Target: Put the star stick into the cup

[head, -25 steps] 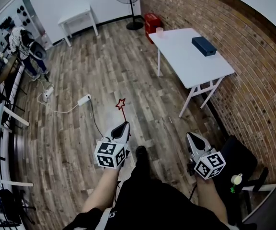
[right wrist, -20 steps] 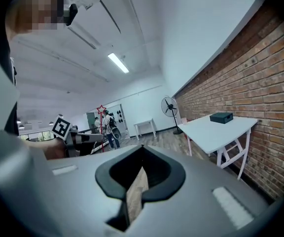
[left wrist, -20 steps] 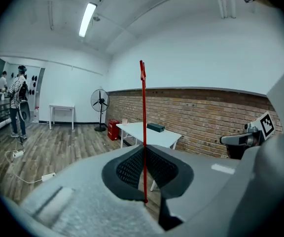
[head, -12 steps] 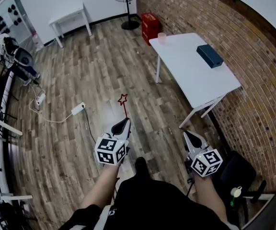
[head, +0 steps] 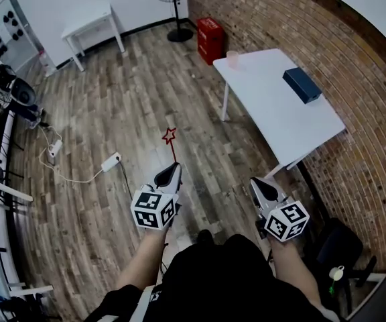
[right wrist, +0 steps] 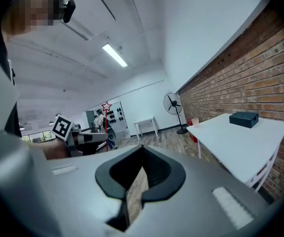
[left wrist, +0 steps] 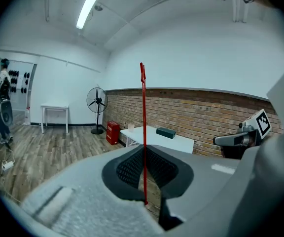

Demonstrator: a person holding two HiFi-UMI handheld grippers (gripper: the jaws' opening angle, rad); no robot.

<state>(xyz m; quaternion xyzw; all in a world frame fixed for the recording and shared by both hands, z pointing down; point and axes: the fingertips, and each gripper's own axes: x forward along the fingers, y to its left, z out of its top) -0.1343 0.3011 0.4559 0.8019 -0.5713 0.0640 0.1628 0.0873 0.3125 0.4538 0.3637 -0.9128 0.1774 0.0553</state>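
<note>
The left gripper is clamped on the lower end of the star stick, jaws pressed against the thin red rod. The stick stands nearly upright out of the gripper, star on top. It is held over the wooden floor, well left of the table and level with its near end.

The right gripper holds nothing. Its jaws are drawn almost together, with only a thin slit of floor showing between them. It hovers just off the table's near corner, apart from the left gripper.

A small pale thing at the table's far corner looks like the cup, though it is too small to be sure. A dark blue box lies near the wall-side edge of the table.
</note>
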